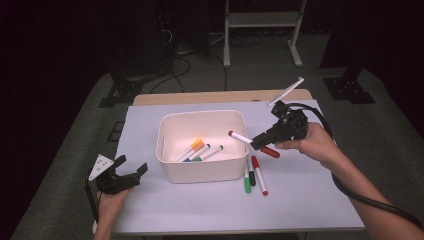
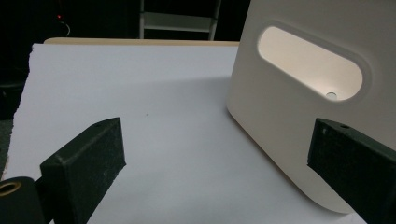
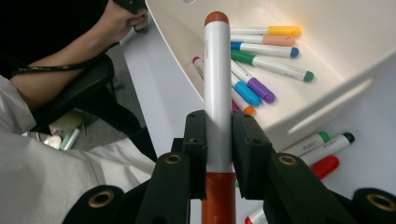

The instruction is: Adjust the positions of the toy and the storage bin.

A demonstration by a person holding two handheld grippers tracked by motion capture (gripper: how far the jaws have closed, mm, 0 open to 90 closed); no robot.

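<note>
Right tool (image 3: 218,154) is clamping a white marker with a brown-red cap (image 3: 217,88), jaws pressed tight on either side of the barrel, and the marker is pointing out ahead over the rim of the white bin (image 3: 327,107). In the high view that same right tool (image 1: 257,141) is hanging above the worktop (image 1: 200,210) just right of the bin, marker tip jutting toward the bin's right wall (the tip is sitting about level with the rim). Left tool (image 1: 131,166) is resting at the near left corner of the worktop, jaws spread wide with nothing between them; in its own view the two black pads (image 2: 88,158) are framing bare white surface and the bin's handle cut-out (image 2: 310,63).

Moving outward: loose markers (image 1: 254,175) are lying on the worktop by the bin's near right corner, a green-capped, a black-capped and a red-capped one side by side, with another red one (image 1: 270,151) just under the right tool. Inside the bin, a handful of markers (image 1: 200,151) is lying in a cluster on the floor, caps in yellow, orange, blue, green and purple. Farther back, a white metal frame (image 1: 262,20) is standing on the floor beyond the worktop.
</note>
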